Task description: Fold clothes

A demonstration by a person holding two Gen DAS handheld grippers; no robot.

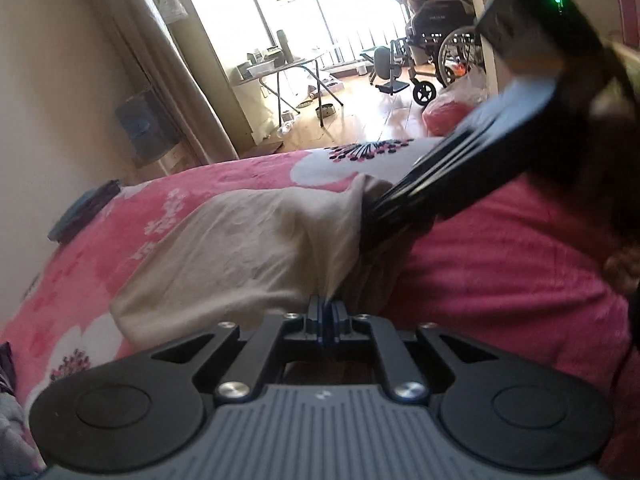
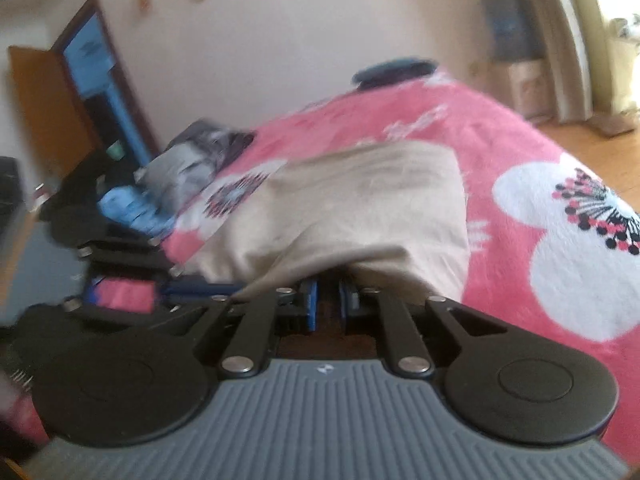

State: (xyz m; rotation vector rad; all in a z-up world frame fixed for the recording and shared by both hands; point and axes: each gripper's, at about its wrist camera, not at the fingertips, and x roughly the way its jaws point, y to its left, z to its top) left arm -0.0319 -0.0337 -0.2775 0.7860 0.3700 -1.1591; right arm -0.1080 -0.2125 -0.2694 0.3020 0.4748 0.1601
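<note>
On pink bedspread (image 1: 500,264), beige garment (image 1: 248,248) pinched betw. both hand-held grippers' tips.

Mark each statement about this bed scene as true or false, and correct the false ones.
1. The left claw is shut on the beige garment. True.
2. The bedspread is plain blue. False: it is pink with white flowers.
3. A wheelchair stands in the room beyond the bed. True.
4. The beige garment hangs on a hanger. False: it lies on the bedspread, lifted at the near edge.
5. The right claw is far from the garment. False: the fabric drapes over its fingertips.
</note>
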